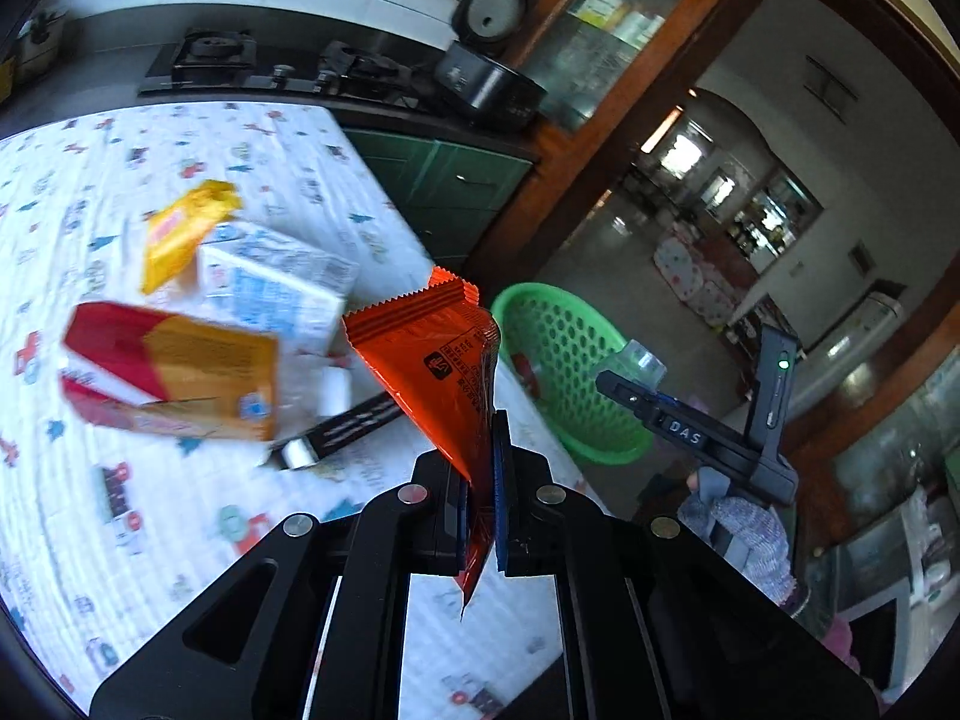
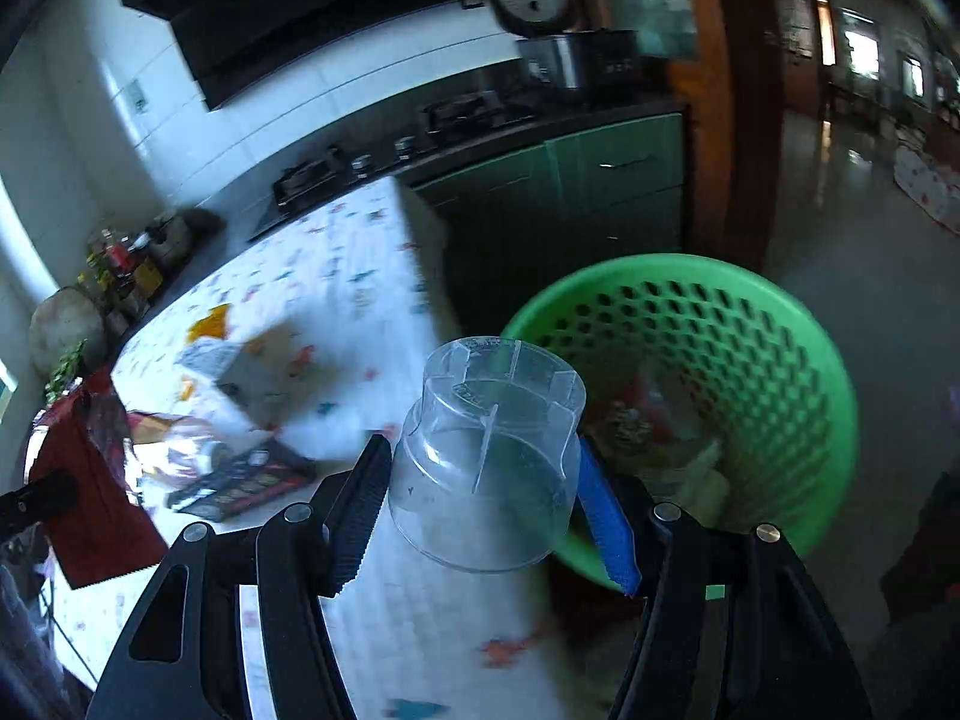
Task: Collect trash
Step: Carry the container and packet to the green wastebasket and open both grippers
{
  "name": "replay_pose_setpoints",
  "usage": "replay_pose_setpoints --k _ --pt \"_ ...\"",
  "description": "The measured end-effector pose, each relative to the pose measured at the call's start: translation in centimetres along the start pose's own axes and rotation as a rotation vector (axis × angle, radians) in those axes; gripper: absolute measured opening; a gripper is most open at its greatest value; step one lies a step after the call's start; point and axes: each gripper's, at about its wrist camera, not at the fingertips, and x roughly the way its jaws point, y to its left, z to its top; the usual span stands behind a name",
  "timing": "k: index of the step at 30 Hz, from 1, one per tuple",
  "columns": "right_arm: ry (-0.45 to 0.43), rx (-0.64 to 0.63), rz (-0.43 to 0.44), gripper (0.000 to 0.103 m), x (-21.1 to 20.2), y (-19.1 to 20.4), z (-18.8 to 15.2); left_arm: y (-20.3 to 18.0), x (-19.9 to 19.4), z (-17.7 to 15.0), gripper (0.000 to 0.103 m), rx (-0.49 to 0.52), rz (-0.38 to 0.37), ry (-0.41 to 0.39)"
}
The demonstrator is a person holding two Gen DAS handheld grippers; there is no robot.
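On the tabletop [image 1: 72, 228], well left of the green basket [image 1: 558, 360], lie a yellow packet [image 1: 180, 234], a white-and-blue carton [image 1: 282, 288], a red-and-orange box [image 1: 174, 372] and a black stick pack [image 1: 348, 426], all blurred. Nearer the basket, the left claw [image 1: 480, 504] is clenched on an orange wrapper [image 1: 432, 360]: the wrapper's lower end is pinched between the two fingers and its broad upper part stands up beyond the tips, over the tabletop's edge, just left of the basket. The right claw [image 2: 480, 516] grips a clear plastic cup [image 2: 486, 450] across its wider body, the narrower end pointing away from the camera. The cup hangs over the tabletop's edge, beside the basket's near rim and left of its opening. Inside the basket some scraps show, too blurred to name.
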Motion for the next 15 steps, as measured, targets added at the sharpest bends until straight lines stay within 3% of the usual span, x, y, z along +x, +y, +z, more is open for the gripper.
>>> replay_pose_setpoints --k 8,15 --pt "0.022 0.059 -0.121 0.061 0.4 -7.1 -0.6 -4.7 5.0 1.5 0.005 0.072 -0.03 0.051" --pt "0.054 0.083 -0.156 0.062 2.3 -10.3 -0.8 -7.1 8.7 3.0 0.005 0.102 -0.035 0.095"
